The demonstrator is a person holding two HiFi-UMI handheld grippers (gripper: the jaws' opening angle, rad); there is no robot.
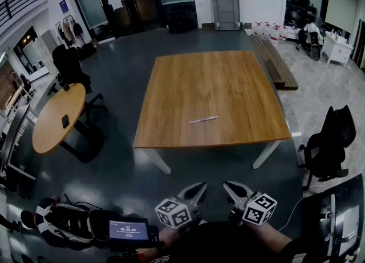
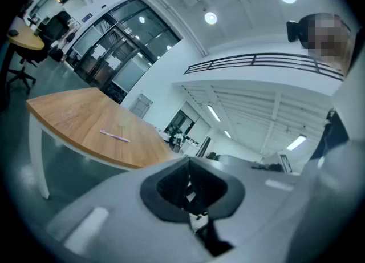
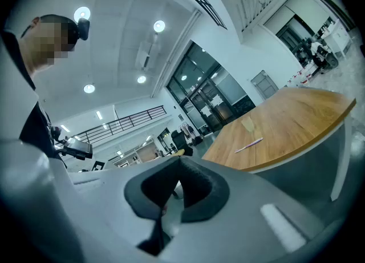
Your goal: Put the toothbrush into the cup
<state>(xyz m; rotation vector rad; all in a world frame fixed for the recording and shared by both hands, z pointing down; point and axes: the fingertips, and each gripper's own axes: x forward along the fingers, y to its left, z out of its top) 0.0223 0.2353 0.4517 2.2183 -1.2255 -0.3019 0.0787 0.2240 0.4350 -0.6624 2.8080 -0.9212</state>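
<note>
Head view: toothbrush (image 1: 203, 120) is lying flat toward the near side of the bench (image 1: 239, 73), nothing touching it. Left tongs (image 1: 199, 189) and right tongs (image 1: 228, 187) are hovering side by side off the near edge, well apart from it. Left gripper view: left tongs are sitting fully closed, gripping nothing. Right gripper view: right tongs are sitting closed too, empty, with a faint clear cup (image 3: 248, 124) standing just beyond the toothbrush.
</note>
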